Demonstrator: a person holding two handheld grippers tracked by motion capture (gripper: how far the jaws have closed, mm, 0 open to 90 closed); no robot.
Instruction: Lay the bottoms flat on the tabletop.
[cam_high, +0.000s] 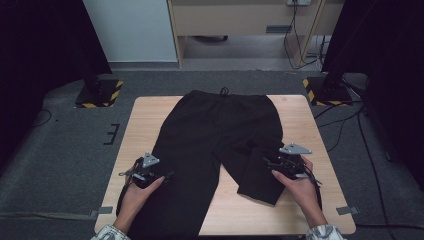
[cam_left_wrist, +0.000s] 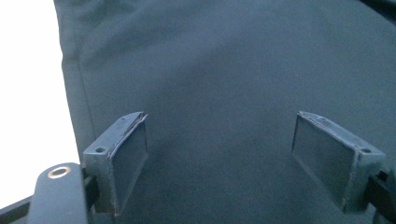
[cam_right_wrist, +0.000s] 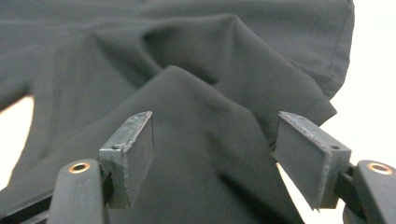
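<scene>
Wooden table (cam_high: 145, 125), black trousers (cam_high: 220, 125) (spread flat), left tool (cam_high: 159, 176) and right tool (cam_high: 267, 162) both agape.

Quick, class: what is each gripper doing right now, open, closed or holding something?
Left gripper: open, jaws apart over the black fabric trousers, holding nothing.
Right gripper: open above a folded trouser leg, holding nothing.

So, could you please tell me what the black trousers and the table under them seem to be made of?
The trousers look like a soft, matte woven cloth: they crease and fold without shine, and a stitched seam runs along the edge in the left gripper view. The exact fibre is unclear. The table looks like pale wood or wood-look laminate with a smooth finish and faint grain; which of these cannot be told.
</scene>
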